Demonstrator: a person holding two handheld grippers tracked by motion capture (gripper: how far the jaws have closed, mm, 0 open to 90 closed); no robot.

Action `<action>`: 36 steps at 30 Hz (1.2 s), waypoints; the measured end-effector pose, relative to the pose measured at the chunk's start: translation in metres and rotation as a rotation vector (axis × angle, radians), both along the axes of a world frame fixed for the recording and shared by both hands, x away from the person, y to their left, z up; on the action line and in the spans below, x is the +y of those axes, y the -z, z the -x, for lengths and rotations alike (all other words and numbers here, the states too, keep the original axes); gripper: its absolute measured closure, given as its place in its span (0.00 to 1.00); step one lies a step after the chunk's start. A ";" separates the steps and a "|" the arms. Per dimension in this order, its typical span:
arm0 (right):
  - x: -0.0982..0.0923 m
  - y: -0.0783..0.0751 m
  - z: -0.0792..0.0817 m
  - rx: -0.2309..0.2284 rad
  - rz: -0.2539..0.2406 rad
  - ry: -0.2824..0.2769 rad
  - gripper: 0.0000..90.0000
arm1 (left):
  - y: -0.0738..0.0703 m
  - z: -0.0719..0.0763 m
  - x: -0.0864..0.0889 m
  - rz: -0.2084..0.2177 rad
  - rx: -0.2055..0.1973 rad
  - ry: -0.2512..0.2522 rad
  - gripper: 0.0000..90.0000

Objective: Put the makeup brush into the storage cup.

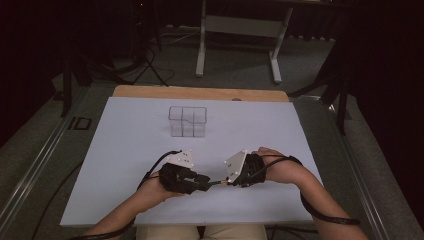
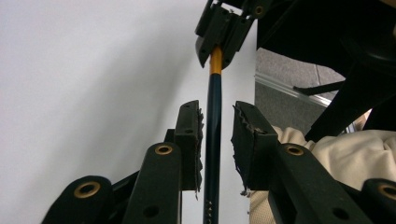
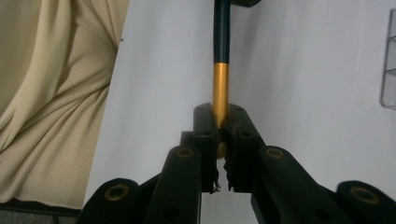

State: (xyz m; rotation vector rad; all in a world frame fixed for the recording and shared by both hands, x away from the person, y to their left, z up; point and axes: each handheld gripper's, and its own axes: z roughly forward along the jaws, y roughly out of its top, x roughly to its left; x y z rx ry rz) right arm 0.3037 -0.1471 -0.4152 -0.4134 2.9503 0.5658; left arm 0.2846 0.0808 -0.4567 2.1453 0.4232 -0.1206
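Observation:
A slim pen (image 1: 215, 183) with a dark teal barrel and a gold end hangs level between my two grippers, near the table's front. My right gripper (image 1: 229, 183) is shut on the gold end (image 3: 221, 88), pinching it between both pads. My left gripper (image 1: 206, 181) faces it from the other side. Its jaws stand open around the dark barrel (image 2: 214, 140), which runs close to the left pad (image 2: 192, 140), with a gap to the other pad. In the left gripper view the right gripper (image 2: 218, 49) clamps the pen's far end.
A clear plastic box (image 1: 187, 121) with small compartments stands at the middle back of the white table (image 1: 125, 150); its edge also shows in the right gripper view (image 3: 390, 60). The person's beige clothing (image 3: 51, 93) is close behind the front edge. Bare tabletop lies left and right.

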 end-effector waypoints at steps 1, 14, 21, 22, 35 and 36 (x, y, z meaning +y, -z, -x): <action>0.000 0.000 0.000 -0.005 -0.002 -0.001 0.94 | 0.000 0.000 -0.001 -0.015 -0.009 0.006 0.77; 0.006 0.001 0.000 -0.006 0.006 -0.008 0.94 | -0.008 -0.002 -0.022 -0.116 -0.045 0.063 0.79; 0.008 -0.002 0.000 -0.004 0.001 -0.015 0.94 | -0.009 -0.005 -0.028 -0.145 -0.046 0.082 0.86; 0.008 -0.002 0.001 -0.003 0.002 -0.015 0.94 | -0.009 -0.005 -0.029 -0.151 -0.049 0.085 0.88; 0.012 0.000 0.001 0.020 0.002 -0.021 0.93 | -0.007 -0.005 -0.029 -0.167 -0.065 0.106 0.93; 0.012 -0.001 0.001 0.018 0.000 -0.026 0.92 | -0.007 -0.005 -0.028 -0.167 -0.071 0.106 0.93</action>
